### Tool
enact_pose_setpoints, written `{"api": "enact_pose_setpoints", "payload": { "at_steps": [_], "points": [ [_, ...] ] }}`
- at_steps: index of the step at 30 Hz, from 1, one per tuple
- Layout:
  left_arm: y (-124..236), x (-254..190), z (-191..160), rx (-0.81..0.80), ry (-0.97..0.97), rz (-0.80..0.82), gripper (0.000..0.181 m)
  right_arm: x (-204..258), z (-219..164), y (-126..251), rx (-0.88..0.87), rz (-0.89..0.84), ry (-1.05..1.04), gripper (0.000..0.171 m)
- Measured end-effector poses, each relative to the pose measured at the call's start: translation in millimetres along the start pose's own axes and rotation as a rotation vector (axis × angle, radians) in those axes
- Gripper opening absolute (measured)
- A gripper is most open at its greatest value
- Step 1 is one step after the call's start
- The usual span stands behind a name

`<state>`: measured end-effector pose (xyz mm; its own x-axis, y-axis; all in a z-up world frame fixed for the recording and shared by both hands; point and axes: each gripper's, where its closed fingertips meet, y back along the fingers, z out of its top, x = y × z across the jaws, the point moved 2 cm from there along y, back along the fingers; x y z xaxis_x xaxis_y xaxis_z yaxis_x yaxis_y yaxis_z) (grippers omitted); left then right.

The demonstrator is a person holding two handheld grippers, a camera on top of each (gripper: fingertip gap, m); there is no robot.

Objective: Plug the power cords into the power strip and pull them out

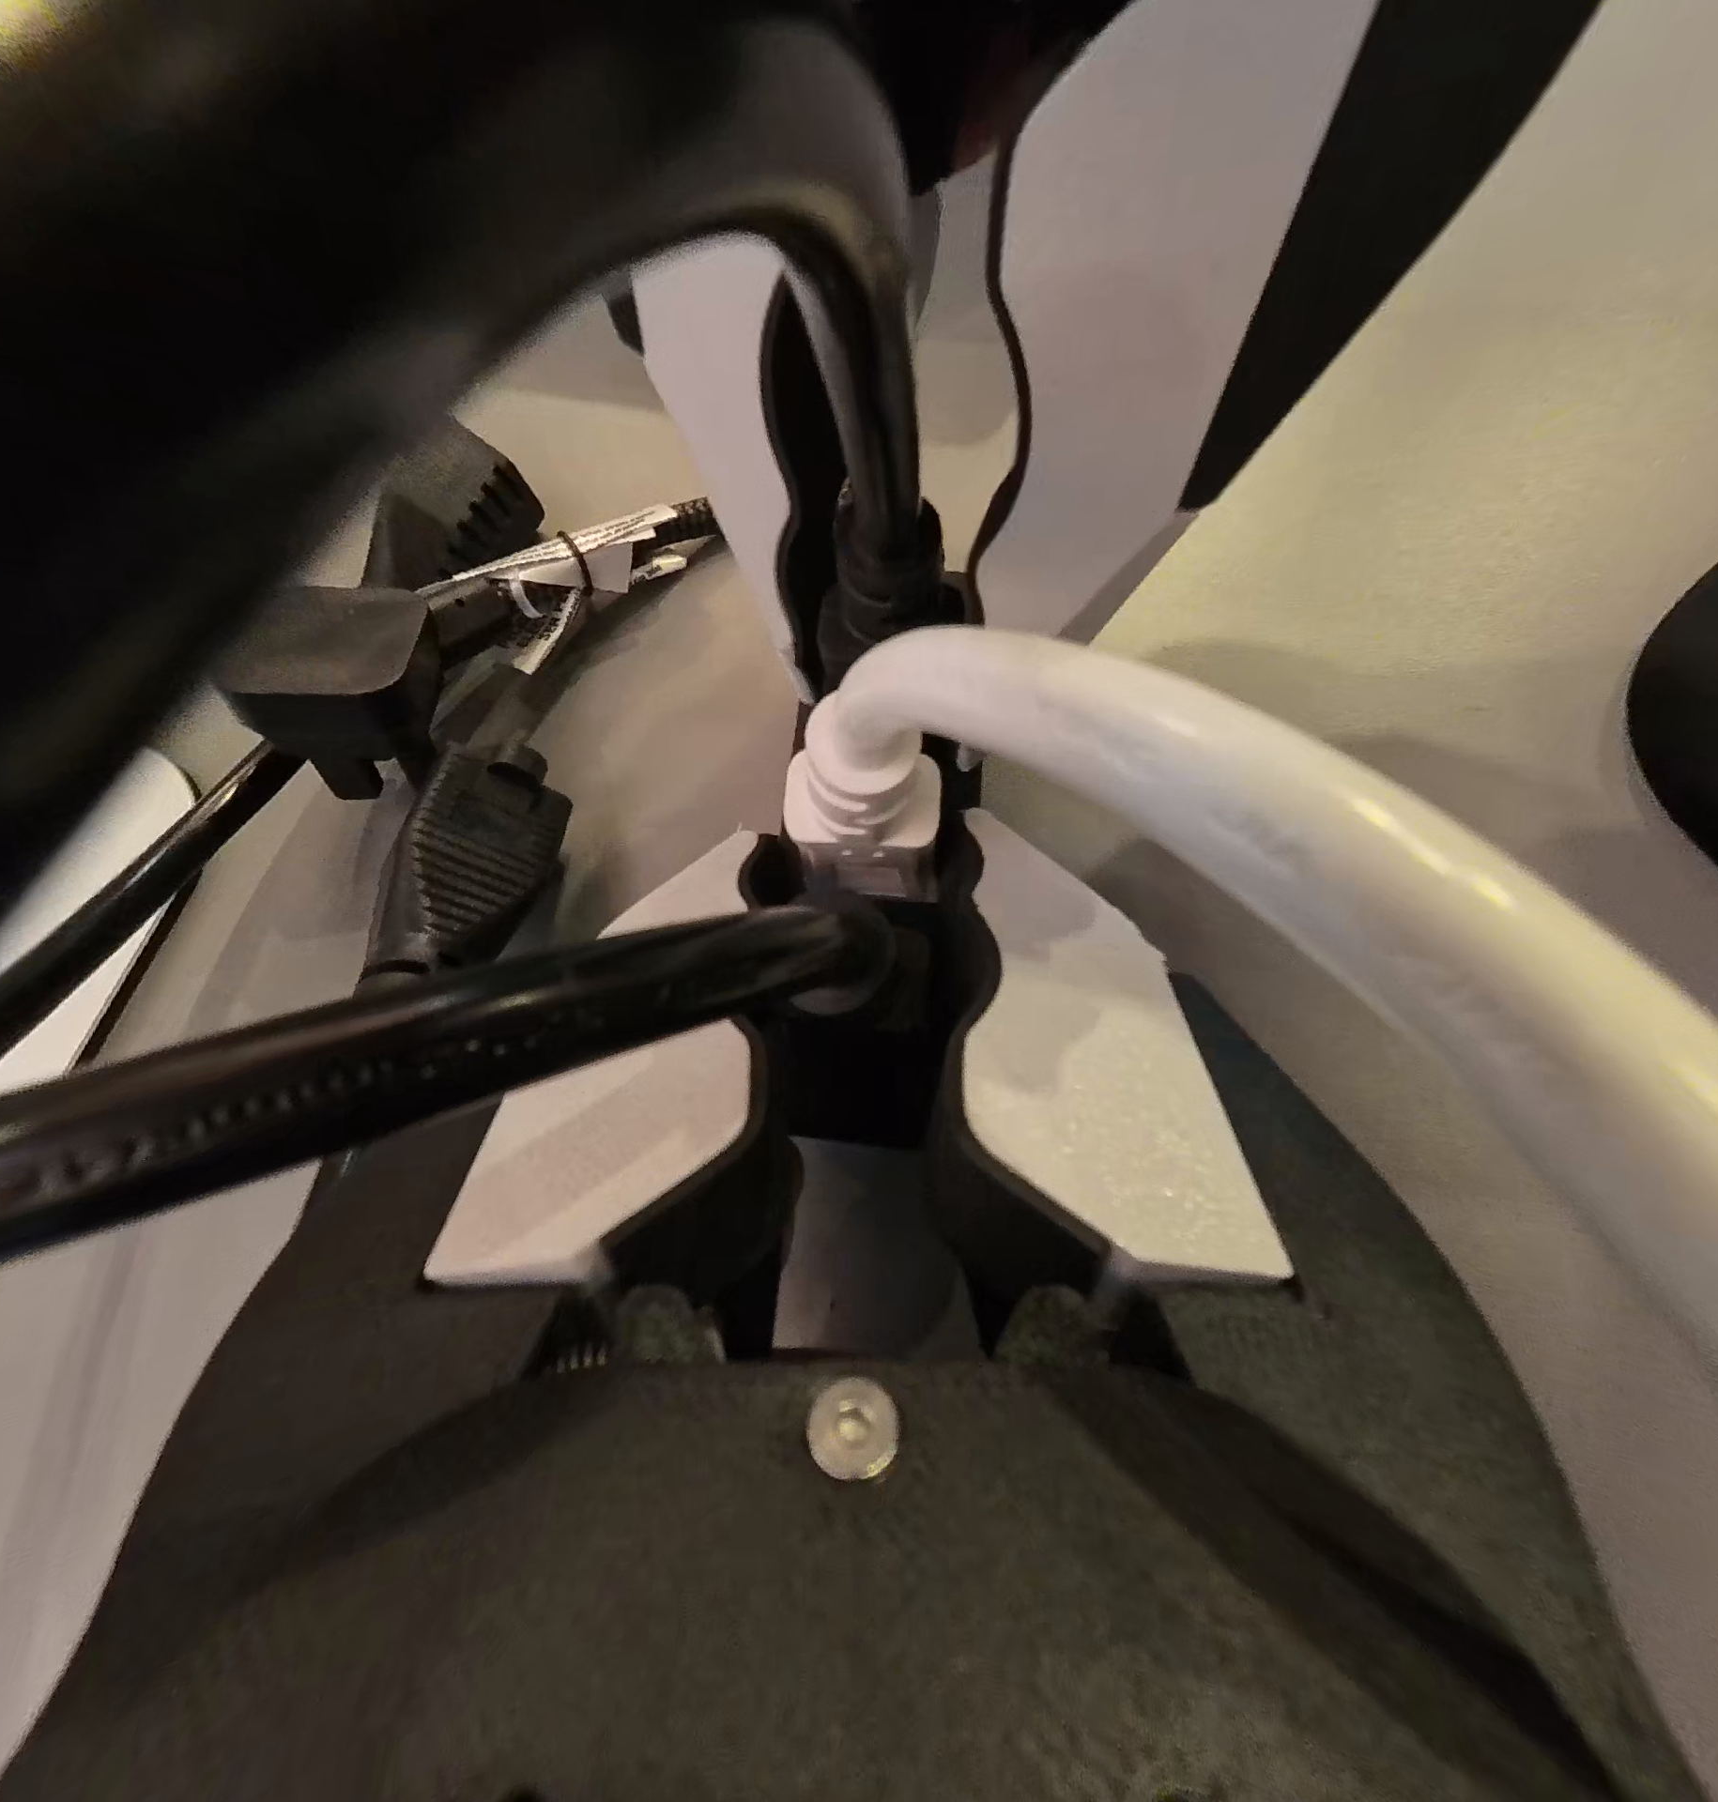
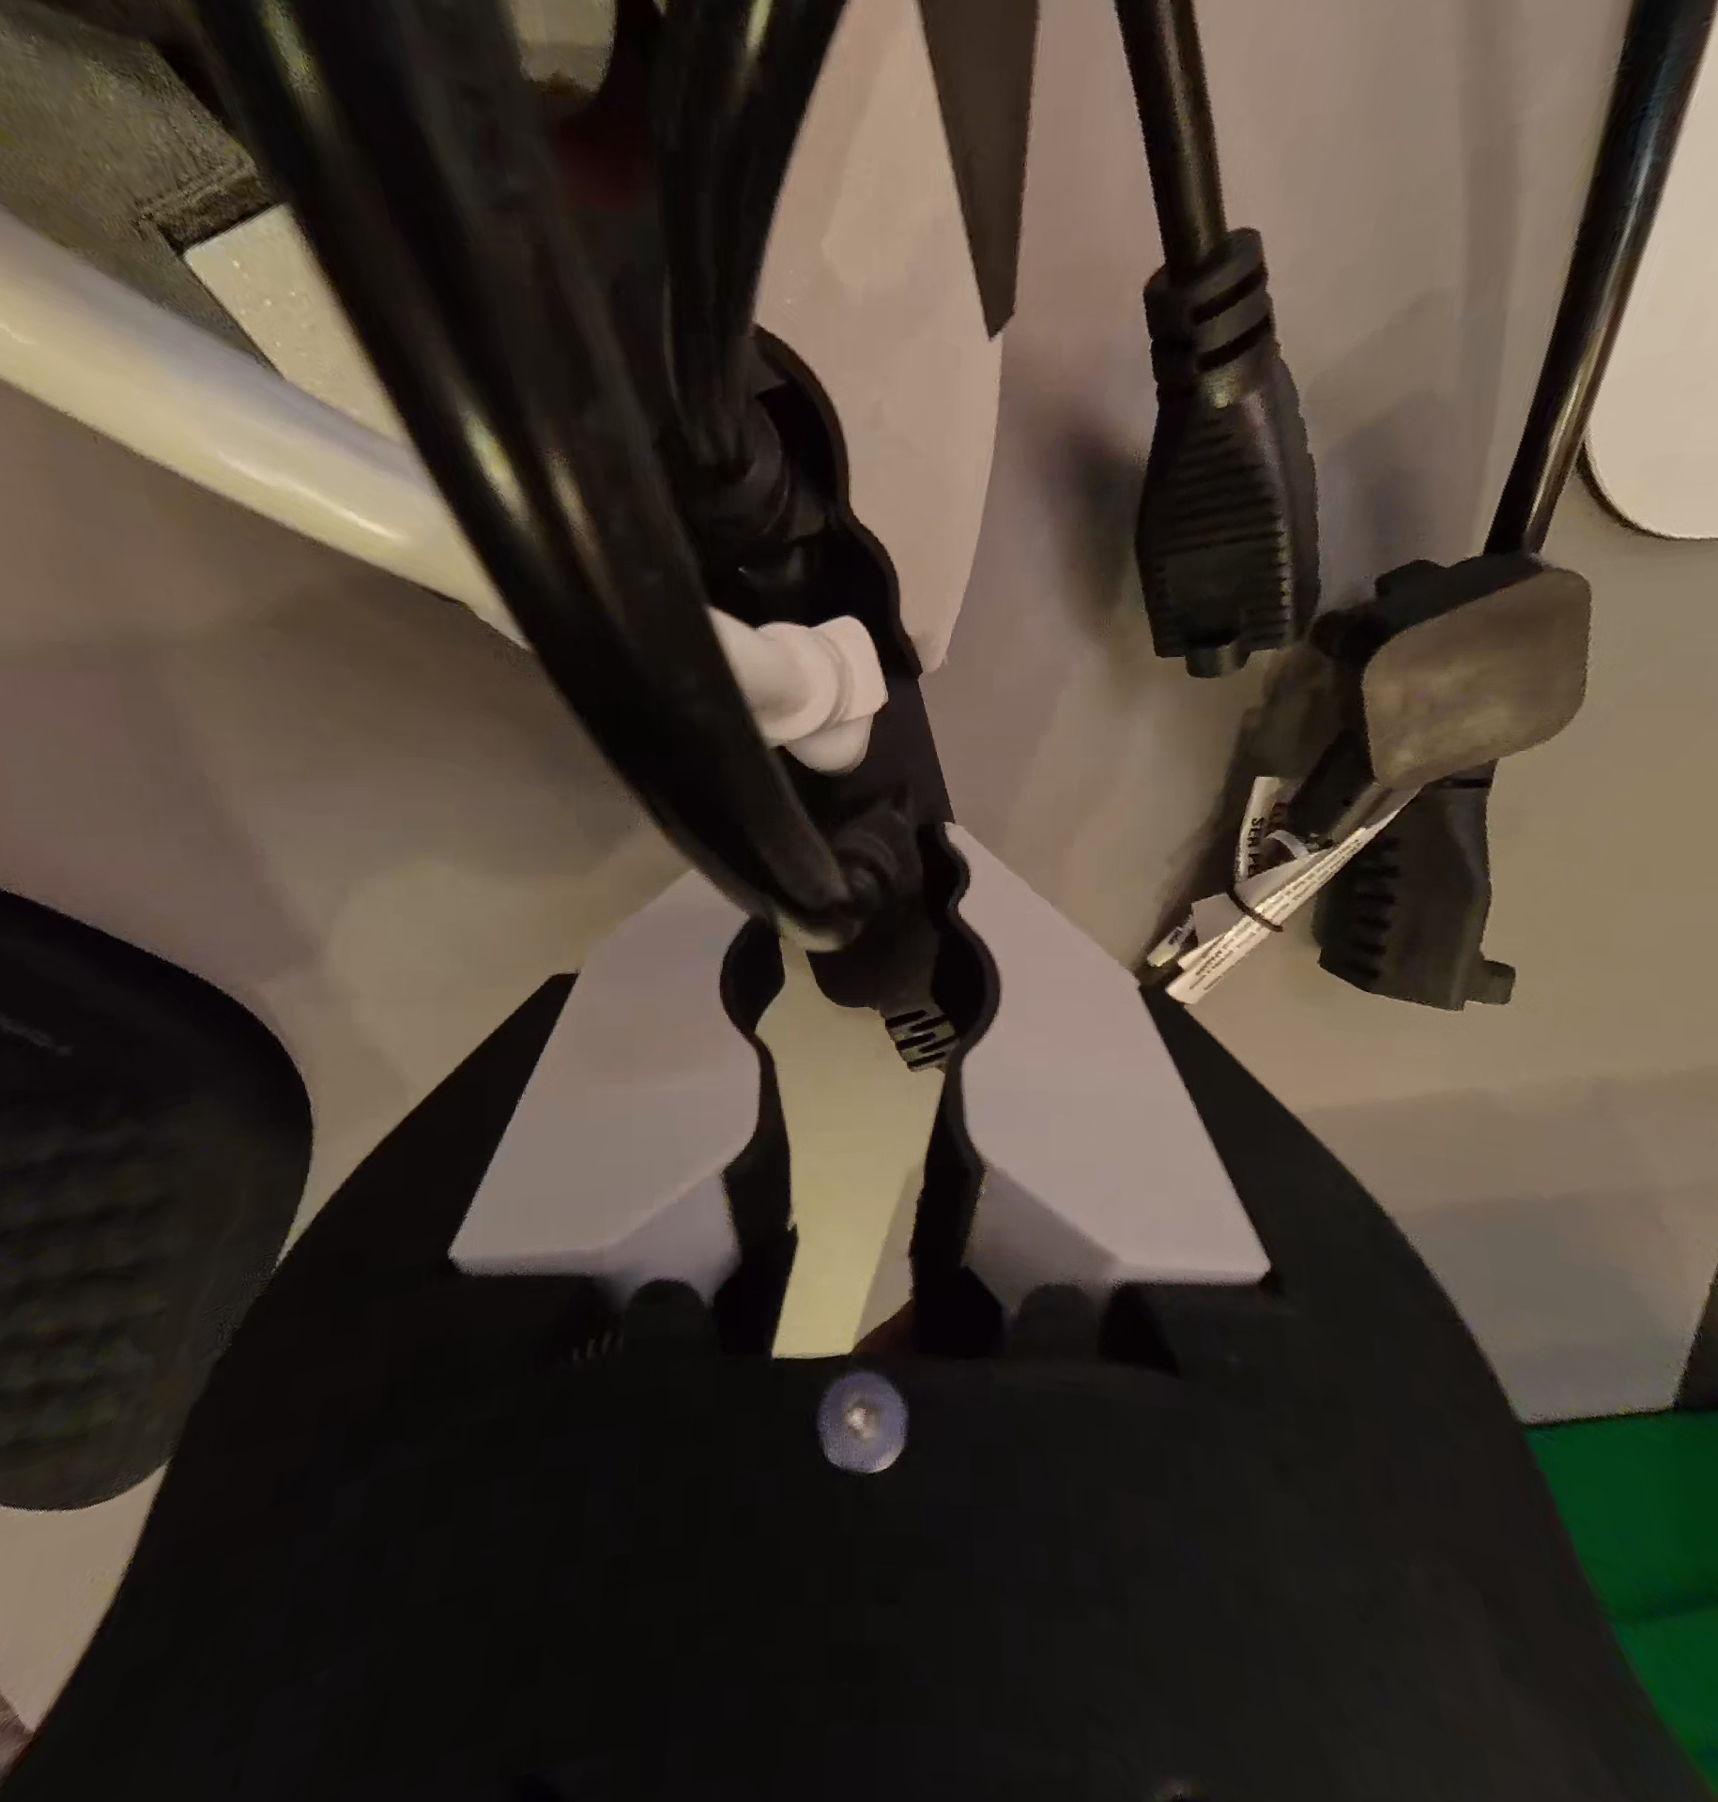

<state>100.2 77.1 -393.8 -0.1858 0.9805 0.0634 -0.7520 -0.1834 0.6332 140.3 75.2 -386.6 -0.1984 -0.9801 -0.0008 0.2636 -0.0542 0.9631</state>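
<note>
Surface: pale grey tabletop (image 2: 1323, 1219) is carrying everything, with a green strip (image 2: 1655, 1580) showing past its near right edge.
Open room: bare tabletop is lying toward that edge; the middle is crowding with cables.
Left gripper (image 1: 860, 878): its tongs are closing on the power strip (image 1: 865, 985) just below the white plug (image 1: 860, 809) (the strip is mostly hiding between the fingers).
Right gripper (image 2: 860, 985): its tongs are clamping a black plug (image 2: 884, 995) at the strip's near end.
Count: one white cord (image 1: 1274, 839); three loose black plugs (image 2: 1216, 507) are lying toward the right edge, one wearing a paper tag (image 2: 1245, 907).
</note>
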Motion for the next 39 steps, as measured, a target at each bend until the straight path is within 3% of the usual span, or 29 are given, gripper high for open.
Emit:
{"api": "enact_pose_setpoints", "payload": {
  "at_steps": [9,18,26,33,39],
  "points": [
    [0.5,0.3,1.0,-0.009,-0.016,0.007,0.033,5.5,0.5,2.4,0.003,-0.171,-0.002,0.023],
    [1.6,-0.6,0.1,-0.023,-0.009,-0.038,0.029,-1.8,1.0,3.3,-0.101,0.189,-0.162,0.023],
    [1.0,0.4,0.2,-0.017,-0.034,-0.010,0.028,2.5,1.8,1.8,-0.066,-0.137,-0.006,0.022],
    [2.2,3.5,0.4,-0.007,-0.055,0.013,0.027,0.1,4.0,1.6,-0.057,-0.198,0.003,0.023],
    [4.0,2.3,0.6,-0.008,-0.127,0.017,0.027,-1.3,5.3,1.2,-0.054,-0.107,-0.020,0.023]
  ]
}}
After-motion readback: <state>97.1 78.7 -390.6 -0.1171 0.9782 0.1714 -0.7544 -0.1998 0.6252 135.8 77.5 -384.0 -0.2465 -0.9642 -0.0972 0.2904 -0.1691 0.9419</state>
